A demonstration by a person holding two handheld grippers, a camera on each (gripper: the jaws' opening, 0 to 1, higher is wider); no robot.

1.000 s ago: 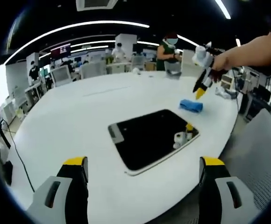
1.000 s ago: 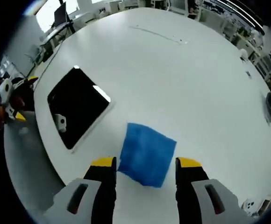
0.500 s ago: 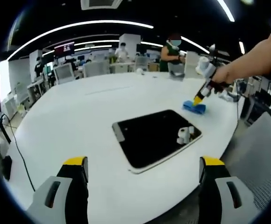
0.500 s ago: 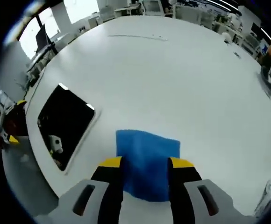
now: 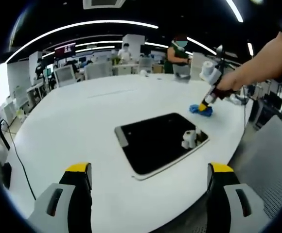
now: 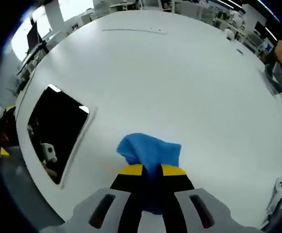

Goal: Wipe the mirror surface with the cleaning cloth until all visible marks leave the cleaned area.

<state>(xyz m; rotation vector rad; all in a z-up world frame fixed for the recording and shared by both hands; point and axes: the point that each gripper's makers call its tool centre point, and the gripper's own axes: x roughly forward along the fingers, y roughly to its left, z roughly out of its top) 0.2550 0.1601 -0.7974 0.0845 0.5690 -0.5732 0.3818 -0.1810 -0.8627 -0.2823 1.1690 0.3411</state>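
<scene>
Now right claw on cloth (bunched).

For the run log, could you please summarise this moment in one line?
right tongs: shut on blue cloth | left tongs: open | mirror: unwiped, flat on table

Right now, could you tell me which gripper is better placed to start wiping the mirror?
The right gripper: its jaws are closed on the blue cloth beside the mirror. The left gripper hangs open and empty before the table edge.
</scene>
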